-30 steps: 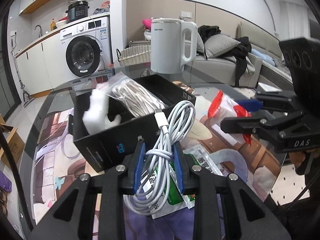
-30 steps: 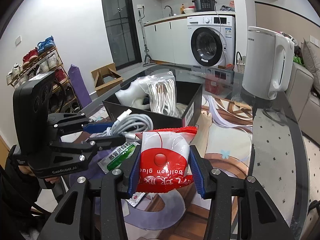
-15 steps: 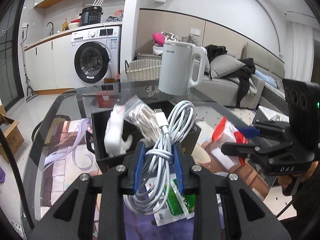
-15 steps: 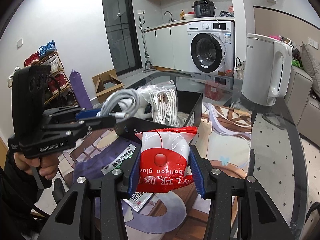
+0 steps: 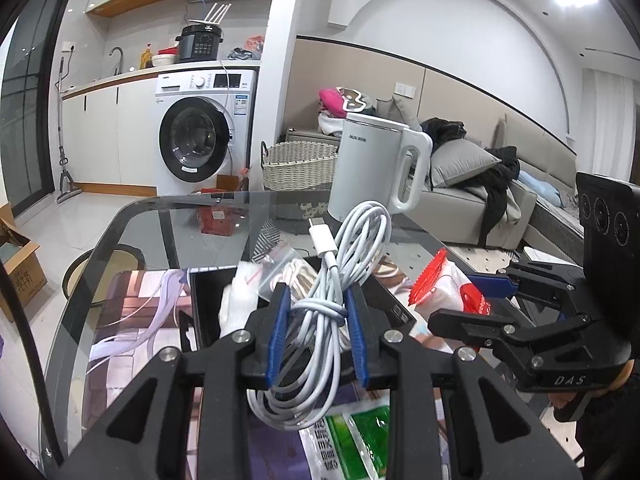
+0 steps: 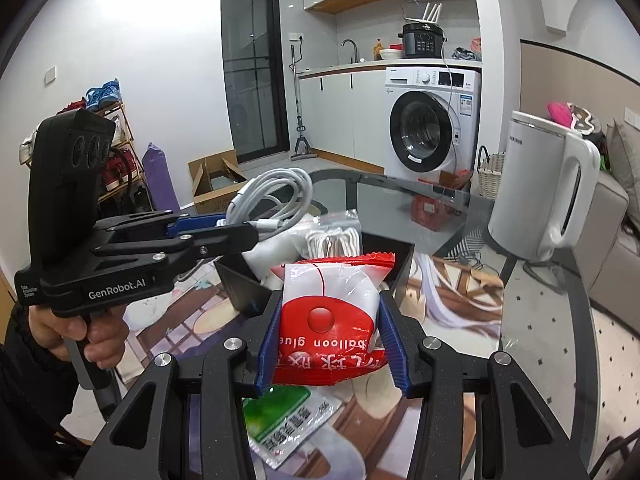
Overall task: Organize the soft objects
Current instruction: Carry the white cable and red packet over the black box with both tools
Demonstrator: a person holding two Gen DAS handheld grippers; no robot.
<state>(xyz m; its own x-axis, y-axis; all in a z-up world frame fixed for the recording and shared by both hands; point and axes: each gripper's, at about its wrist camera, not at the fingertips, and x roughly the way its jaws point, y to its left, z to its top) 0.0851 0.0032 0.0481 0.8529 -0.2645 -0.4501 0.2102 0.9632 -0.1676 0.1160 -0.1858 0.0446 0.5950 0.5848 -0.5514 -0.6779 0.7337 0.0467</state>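
My left gripper (image 5: 318, 334) is shut on a coiled white charging cable (image 5: 340, 280), held above the table near the black box (image 5: 208, 304). In the right wrist view the same cable (image 6: 276, 196) shows at the left, pinched by the left gripper (image 6: 240, 232). My right gripper (image 6: 330, 342) is shut on a red and white balloon glue packet (image 6: 330, 320), lifted in front of the black box (image 6: 402, 264). The box holds a clear bag of white cords (image 6: 336, 236) and a white soft item (image 5: 238, 304). The packet (image 5: 444, 288) also appears at the right of the left wrist view.
A green and white sachet (image 6: 280, 420) lies on the glass table (image 6: 540, 340) below the grippers. A white electric kettle (image 6: 544, 188) stands at the table's far right. A hand (image 6: 80, 336) holds the left gripper's handle. A washing machine (image 5: 204, 136) and sofa stand beyond.
Both grippers have risen with their loads; the box and sachet now sit lower in both views. The left gripper with the cable has also rolled a little.
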